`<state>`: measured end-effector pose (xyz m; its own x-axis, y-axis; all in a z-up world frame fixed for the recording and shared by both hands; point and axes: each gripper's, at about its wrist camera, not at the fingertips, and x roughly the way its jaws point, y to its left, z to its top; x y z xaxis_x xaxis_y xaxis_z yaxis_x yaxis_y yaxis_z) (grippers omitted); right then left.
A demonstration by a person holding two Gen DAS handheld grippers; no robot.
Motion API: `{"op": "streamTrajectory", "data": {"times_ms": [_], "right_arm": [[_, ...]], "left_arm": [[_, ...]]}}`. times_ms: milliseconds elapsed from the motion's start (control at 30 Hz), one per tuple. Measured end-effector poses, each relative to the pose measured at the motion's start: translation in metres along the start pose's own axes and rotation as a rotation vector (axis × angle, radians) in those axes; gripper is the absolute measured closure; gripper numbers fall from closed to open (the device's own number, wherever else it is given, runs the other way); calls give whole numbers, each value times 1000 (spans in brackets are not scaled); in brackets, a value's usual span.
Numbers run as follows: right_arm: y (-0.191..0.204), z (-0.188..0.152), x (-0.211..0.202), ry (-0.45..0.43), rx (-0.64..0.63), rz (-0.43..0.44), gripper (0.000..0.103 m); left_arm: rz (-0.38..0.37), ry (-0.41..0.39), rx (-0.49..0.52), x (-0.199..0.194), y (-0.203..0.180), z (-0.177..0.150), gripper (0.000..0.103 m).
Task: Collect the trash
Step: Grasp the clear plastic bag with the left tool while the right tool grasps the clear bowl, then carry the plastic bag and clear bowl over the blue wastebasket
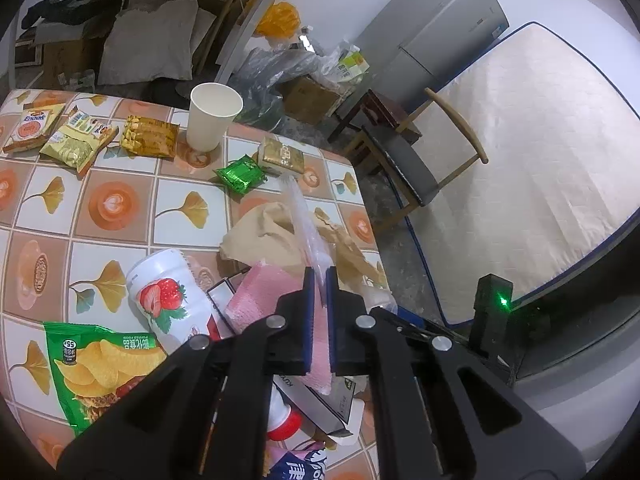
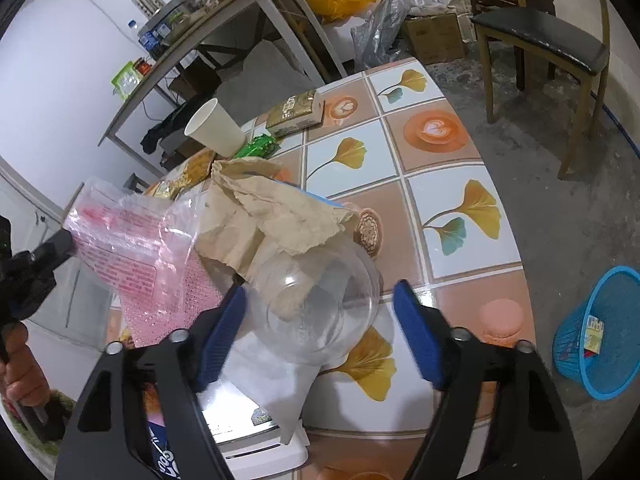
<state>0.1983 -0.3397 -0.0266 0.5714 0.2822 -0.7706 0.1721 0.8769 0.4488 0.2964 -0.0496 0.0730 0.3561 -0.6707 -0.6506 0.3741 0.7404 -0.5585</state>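
Observation:
My left gripper (image 1: pixel 319 278) is shut on a clear and pink plastic bag (image 1: pixel 260 296), which it holds above the tiled table (image 1: pixel 120 204). The right wrist view shows that gripper (image 2: pixel 60 240) at the far left with the bag (image 2: pixel 132 248) hanging from it. My right gripper (image 2: pixel 320 290) is open. Its blue pads stand either side of a clear plastic bowl (image 2: pixel 320 304) without touching it. Crumpled brown paper (image 2: pixel 272 208) lies just behind the bowl. A blue waste basket (image 2: pixel 600 332) with some scraps in it stands on the floor to the right.
A white paper cup (image 1: pixel 214 116), a strawberry bottle (image 1: pixel 168 296), a green chips bag (image 1: pixel 96 364) and several snack packets (image 1: pixel 240 174) lie on the table. White boxes (image 2: pixel 256 420) sit under my right gripper. A chair (image 2: pixel 540 36) and a mattress (image 1: pixel 520 160) stand beyond the table edge.

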Motion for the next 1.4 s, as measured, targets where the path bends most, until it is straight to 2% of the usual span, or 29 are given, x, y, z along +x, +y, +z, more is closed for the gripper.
{"op": "streamTrajectory", "data": {"times_ms": [67,367,800,1100,1400], "right_arm": [[1,0,0,4,1,11,41],[2,-3,-16,-5,5,11,41],[-1,-16,-64,-66,10,31,41],[-13,-32,-107,-122,49,103,41],[-48,-51,-153,-188,126,178,41]], "left_arm": [[-2,-4,2,-2,-1,0,99],[-33,-23,3,-12,-8,1,100],[-59,-55,40,-35,-29,-7,101],[-78,-71,77,-52,-54,-17,101],[-115,-42,121,-38,-95,-34,101]]}}
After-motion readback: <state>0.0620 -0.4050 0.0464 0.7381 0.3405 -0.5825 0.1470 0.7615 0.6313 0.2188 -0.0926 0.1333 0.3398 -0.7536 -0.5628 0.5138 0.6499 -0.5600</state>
